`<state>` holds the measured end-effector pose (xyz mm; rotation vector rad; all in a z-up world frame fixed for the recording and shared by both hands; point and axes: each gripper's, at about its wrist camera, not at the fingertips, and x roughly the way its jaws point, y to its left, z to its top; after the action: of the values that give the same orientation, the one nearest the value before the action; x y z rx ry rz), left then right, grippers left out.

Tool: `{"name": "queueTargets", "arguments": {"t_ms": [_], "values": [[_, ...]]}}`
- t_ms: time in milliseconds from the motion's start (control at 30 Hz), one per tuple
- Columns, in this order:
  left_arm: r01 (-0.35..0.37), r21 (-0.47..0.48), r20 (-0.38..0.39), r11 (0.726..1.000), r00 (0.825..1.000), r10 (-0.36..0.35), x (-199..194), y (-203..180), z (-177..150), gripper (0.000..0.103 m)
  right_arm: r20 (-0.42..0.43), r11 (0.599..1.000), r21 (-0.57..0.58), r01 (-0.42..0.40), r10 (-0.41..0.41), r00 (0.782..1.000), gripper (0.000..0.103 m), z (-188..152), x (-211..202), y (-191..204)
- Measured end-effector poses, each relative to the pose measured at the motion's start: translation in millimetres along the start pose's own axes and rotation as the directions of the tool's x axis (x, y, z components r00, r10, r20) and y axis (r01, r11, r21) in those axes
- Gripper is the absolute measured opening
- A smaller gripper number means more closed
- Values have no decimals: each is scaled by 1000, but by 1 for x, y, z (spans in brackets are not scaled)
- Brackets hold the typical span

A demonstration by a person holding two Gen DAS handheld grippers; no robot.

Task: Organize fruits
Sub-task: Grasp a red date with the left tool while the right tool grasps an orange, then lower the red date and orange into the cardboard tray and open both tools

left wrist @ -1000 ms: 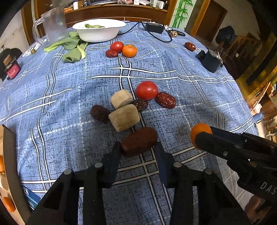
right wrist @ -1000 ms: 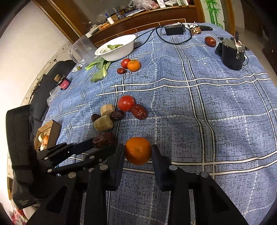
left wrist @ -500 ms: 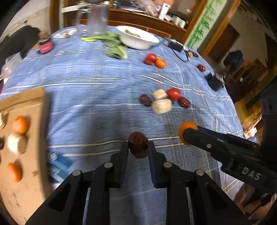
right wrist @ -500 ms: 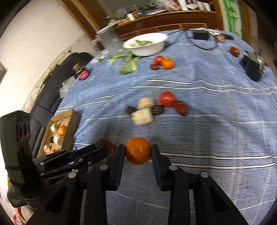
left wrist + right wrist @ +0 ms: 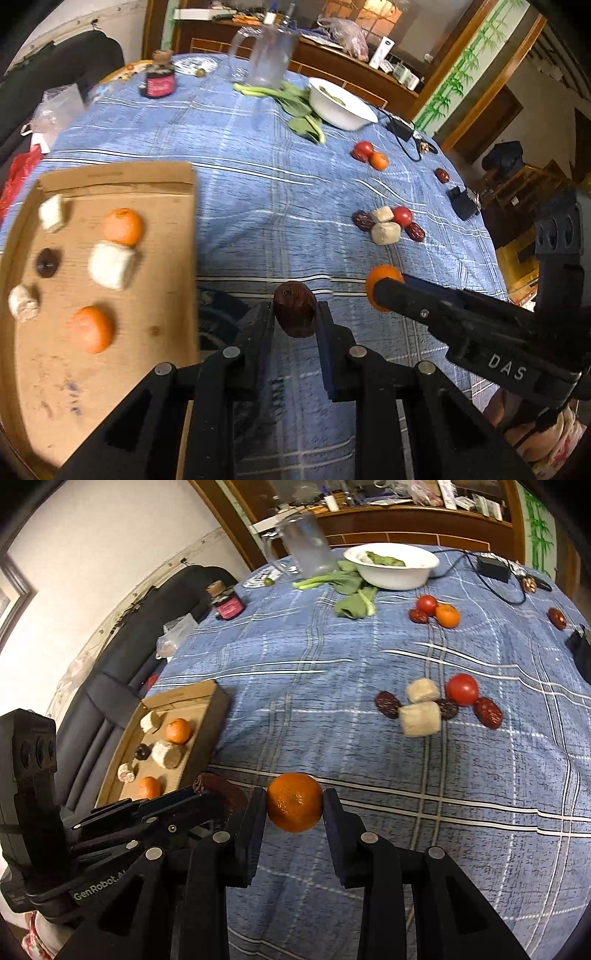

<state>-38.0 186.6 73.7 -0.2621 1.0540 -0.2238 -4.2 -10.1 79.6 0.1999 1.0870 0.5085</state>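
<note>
Because both grippers carry fruit at once, we hold them side by side above the blue cloth point(image 5: 258, 155), each load clear of the table. Our left gripper point(image 5: 295, 314) is clamped on a date point(image 5: 294, 308), gripped across its narrow sides so the fingers meet the firm skin squarely. Our right gripper point(image 5: 294, 803) pinches an orange point(image 5: 294, 802) at its widest part, which we judge keeps the round fruit from rolling out.

To the left lies the box point(image 5: 122, 177), a shallow cardboard tray at the table's edge. It already holds two oranges, a dark date and three pale chunks, spread apart, so we take it as the collecting place. The date hangs just beside its right wall, not yet over it; the orange is further off.

Further back on the cloth a cluster point(image 5: 436, 705) of dates, a tomato and two pale chunks waits, and beyond it a smaller group point(image 5: 434, 611) near the bowl point(image 5: 391, 576). One lone date point(image 5: 556, 617) sits well apart.

We judge the next move is swinging left over the wall and releasing into a bare patch.
</note>
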Motion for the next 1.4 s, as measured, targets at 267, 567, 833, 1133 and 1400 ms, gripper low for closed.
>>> {"name": "queueTargets", "arguments": {"t_ms": [267,567,833,1133,1400], "values": [[-67,-126,42,990,996,73,-58,77,-9,22,-21,989,-102,-104,102,995,34,8,18,70],[-133,-219,-22,967,991,131,-71,152,-27,22,-150,965,-189,-180,153,977,34,-7,74,144],[-104,-248,-50,963,994,94,-60,180,-30,22,-214,961,-241,-135,83,973,34,-26,107,166],[-94,-270,-57,958,995,81,-59,195,-27,22,-204,957,-277,-82,25,979,35,-32,121,180],[-94,-286,-70,953,995,77,-58,200,-28,38,-185,954,-296,-50,-6,983,36,-34,119,184]]}}
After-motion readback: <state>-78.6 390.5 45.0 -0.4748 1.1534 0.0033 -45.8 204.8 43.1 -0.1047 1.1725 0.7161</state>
